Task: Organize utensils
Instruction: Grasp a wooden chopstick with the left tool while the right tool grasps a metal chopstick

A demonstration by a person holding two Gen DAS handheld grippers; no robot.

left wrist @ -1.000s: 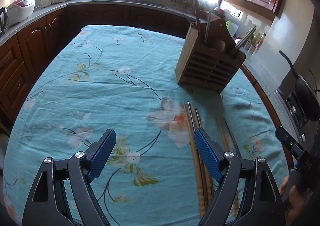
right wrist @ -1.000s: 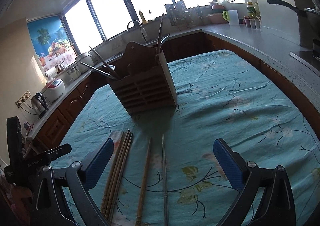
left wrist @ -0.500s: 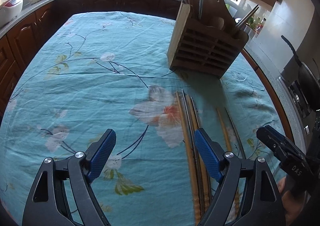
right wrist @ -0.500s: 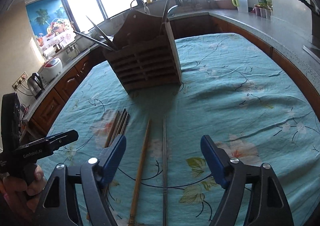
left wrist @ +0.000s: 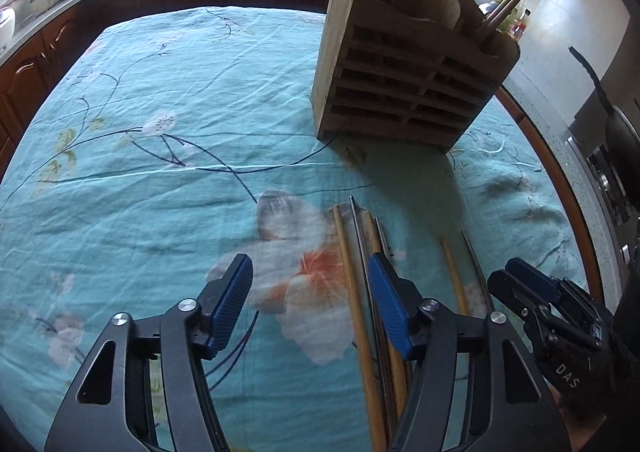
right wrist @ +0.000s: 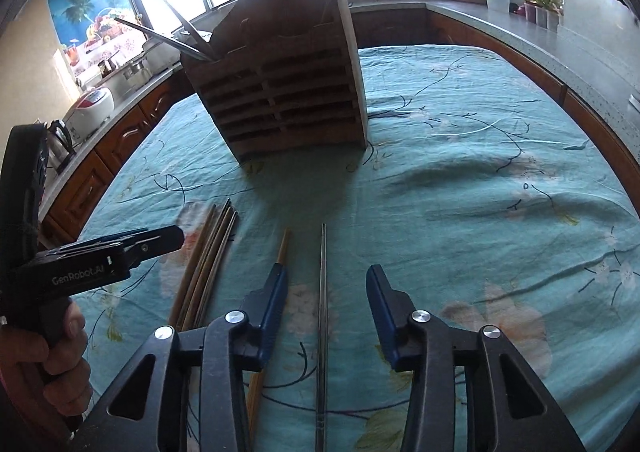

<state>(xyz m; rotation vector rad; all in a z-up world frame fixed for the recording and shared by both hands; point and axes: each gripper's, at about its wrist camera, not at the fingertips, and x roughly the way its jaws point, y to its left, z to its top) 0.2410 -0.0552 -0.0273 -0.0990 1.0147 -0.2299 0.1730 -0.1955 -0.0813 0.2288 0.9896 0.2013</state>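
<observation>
Both sets of fingers have just been narrowing yet pinch nothing: the right gripper (right wrist: 323, 316) straddles a metal chopstick (right wrist: 322, 292), the left gripper (left wrist: 310, 306) nears the chopstick bundle (left wrist: 362, 284) mid-counter; next, pinch and carry to the wooden holder (right wrist: 280, 92).

White lettering "GenRobot.AI" stands on the black side of the left gripper (right wrist: 175, 238), seen in the right wrist view just left of the bundle of chopsticks (right wrist: 208, 268). In the left wrist view, white letters "DAS" stand on the black body of the right gripper (left wrist: 516, 276), just right of those chopsticks. No other writing can be read.
</observation>
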